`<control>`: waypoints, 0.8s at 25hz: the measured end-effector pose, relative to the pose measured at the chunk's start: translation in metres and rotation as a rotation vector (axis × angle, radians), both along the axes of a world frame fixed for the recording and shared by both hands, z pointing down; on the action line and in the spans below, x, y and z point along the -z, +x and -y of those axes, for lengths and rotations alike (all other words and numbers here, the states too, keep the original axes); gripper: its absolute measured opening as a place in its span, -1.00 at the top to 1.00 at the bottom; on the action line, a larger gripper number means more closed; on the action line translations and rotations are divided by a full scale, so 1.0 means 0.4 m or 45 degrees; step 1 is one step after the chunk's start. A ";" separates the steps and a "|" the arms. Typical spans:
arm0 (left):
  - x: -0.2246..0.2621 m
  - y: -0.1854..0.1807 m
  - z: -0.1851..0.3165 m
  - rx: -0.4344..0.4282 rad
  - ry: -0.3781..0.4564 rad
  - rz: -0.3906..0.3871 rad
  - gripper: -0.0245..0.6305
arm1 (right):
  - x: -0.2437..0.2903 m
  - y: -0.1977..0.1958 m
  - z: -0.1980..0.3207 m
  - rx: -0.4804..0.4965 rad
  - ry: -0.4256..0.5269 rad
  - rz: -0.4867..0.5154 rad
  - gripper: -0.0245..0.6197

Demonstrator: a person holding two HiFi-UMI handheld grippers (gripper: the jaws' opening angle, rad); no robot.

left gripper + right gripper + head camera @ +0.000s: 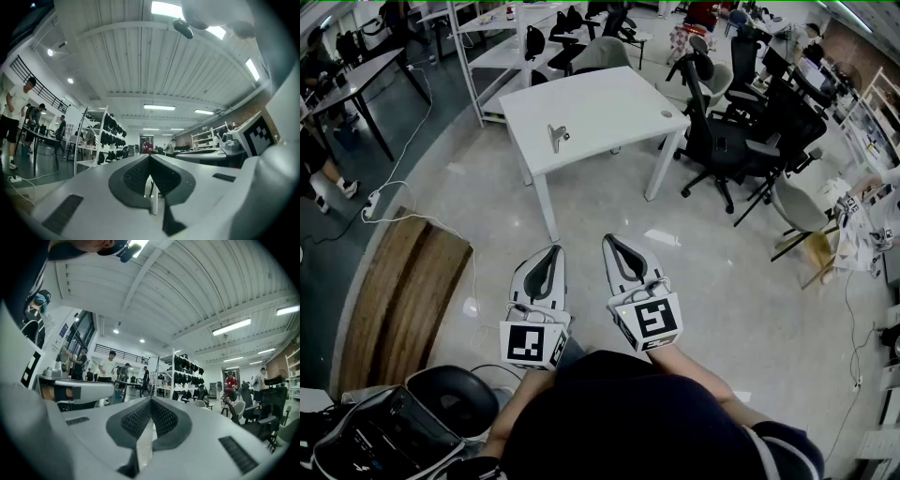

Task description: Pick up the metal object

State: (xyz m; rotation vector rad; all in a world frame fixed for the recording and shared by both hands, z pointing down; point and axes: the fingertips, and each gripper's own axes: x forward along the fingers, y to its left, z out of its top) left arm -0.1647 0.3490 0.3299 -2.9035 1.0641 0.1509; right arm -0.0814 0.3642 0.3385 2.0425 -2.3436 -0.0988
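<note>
Near: left gripper [553, 251] and right gripper [612, 241] sit side by side close to the body, both pointing roughly level toward the white table [609, 98]. Both are closed and empty: in the left gripper view the ribbed pads [138, 176] meet at the tips with nothing between, and the right gripper view shows the same for its pads [137, 420]. A stretch of bare floor comes next, then the table. The metal object [558, 137] lies on the near-left part of the tabletop, well apart from both grippers. It's almost dead ahead of the left gripper, so left looks like the shorter reach. Long axis seems to run roughly near-to-far, slightly skewed, but it's too small to be sure. Only the head view shows the object; the gripper views look out level across the room and don't show it. Office chairs [722, 141] stand beyond, on the right.
</note>
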 end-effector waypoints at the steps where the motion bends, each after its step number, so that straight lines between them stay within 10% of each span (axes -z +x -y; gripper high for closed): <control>1: 0.001 0.009 -0.001 0.001 -0.001 -0.002 0.85 | 0.001 0.012 0.001 -0.004 0.006 0.005 0.84; 20: -0.084 0.112 0.399 0.025 -0.111 -0.021 0.85 | -0.114 0.106 0.398 0.112 -0.162 0.148 0.44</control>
